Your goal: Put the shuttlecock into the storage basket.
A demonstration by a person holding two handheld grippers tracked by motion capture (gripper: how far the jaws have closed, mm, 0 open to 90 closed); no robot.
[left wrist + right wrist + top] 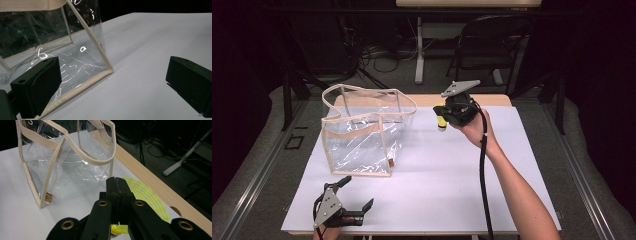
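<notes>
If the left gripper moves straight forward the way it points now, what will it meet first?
Probably the clear bag: its beige-trimmed bottom corner lies just ahead of the left gripper, between the open jaws and nearer the left one. Depth is uncertain.

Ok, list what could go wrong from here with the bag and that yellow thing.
1. The clear bag is thin plastic standing unsupported, its rim already sagging; a nudge from the yellow mesh item could fold or tip it.
2. The right gripper pinches only an edge of the mesh, so it might slip out.
3. The left gripper is open beside the bag's lower corner, holding nothing, so the bag may slide if pushed.
</notes>
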